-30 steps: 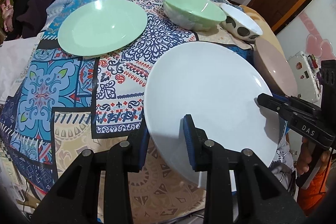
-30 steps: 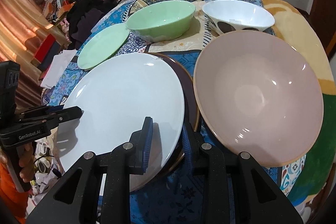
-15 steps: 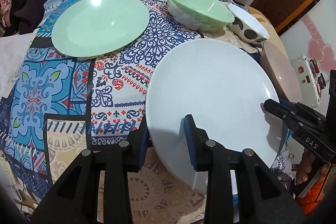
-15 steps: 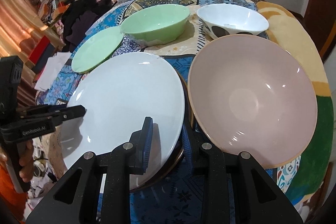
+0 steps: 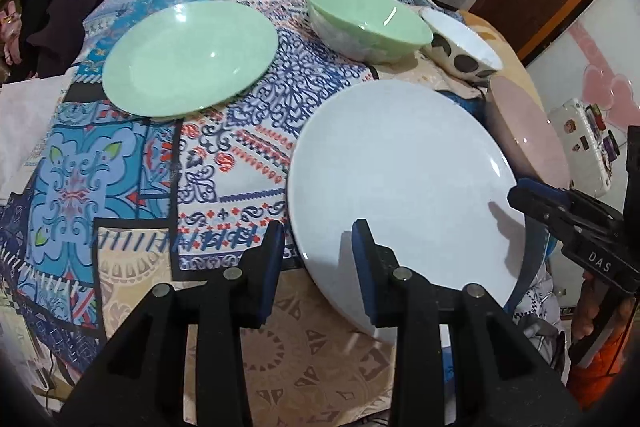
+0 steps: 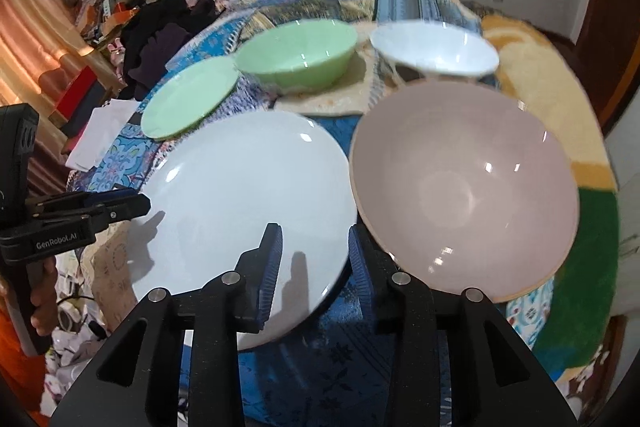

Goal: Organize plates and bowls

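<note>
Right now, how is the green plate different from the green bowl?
The green plate is flat and shallow; the green bowl is deep with tall sides. The green plate sits alone on the patterned cloth; the green bowl sits right beside a spotted white bowl. Both are the same pale green and empty.

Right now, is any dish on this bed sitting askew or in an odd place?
Yes. The white plate sticks out past the near edge of the patterned bedspread, resting on a dark plate whose rim peeks out underneath. The other dishes look settled.
</note>
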Motion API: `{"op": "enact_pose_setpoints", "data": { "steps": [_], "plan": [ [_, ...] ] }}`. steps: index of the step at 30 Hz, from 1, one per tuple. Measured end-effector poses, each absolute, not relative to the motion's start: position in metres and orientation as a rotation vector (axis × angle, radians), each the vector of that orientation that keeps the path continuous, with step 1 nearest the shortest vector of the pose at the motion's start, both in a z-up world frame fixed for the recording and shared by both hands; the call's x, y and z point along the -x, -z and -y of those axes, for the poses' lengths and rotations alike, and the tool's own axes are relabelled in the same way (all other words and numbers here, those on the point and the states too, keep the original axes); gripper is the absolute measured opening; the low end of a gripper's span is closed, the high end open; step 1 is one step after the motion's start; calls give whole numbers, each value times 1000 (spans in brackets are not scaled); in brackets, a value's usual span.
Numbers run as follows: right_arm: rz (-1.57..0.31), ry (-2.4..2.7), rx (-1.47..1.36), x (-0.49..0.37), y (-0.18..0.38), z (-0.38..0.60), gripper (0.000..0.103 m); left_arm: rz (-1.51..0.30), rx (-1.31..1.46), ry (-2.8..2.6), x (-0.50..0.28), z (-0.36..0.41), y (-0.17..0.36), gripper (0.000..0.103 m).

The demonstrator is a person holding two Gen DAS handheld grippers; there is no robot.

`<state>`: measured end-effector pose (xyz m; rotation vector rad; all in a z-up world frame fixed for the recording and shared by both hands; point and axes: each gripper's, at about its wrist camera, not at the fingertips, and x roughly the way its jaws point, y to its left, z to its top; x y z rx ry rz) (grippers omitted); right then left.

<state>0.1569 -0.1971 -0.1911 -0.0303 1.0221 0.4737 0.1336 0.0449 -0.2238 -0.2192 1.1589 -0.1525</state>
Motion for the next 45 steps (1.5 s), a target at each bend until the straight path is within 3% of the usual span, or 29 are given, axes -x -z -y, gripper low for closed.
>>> {"op": "enact_pose_setpoints", "data": {
  "steps": [7, 14, 18, 20, 22, 39, 45],
  "plan": [
    [-927, -511, 47, -162, 163, 178, 47, -1058, 212, 93, -125, -68, 193, 41],
    [-850, -562, 78, -175, 148, 143, 61, -946, 209, -6, -124, -103, 163, 60],
    [-843, -587, 93, -186, 149, 121, 62, -925, 218, -61, -133, -128, 157, 60],
    [-854, -604, 94, -194, 152, 109, 62, -934, 239, -81, -140, -140, 159, 73],
    [-872, -619, 99, -201, 158, 97, 62, -931, 258, -100, -147, -152, 163, 77],
    [-1056, -663, 213, -263, 213, 21, 62, -1035, 204, -157, -219, -216, 219, 76],
    [-1107, -668, 204, -275, 227, 12, 60, -1068, 194, -150, -244, -227, 239, 53]
  ]
}}
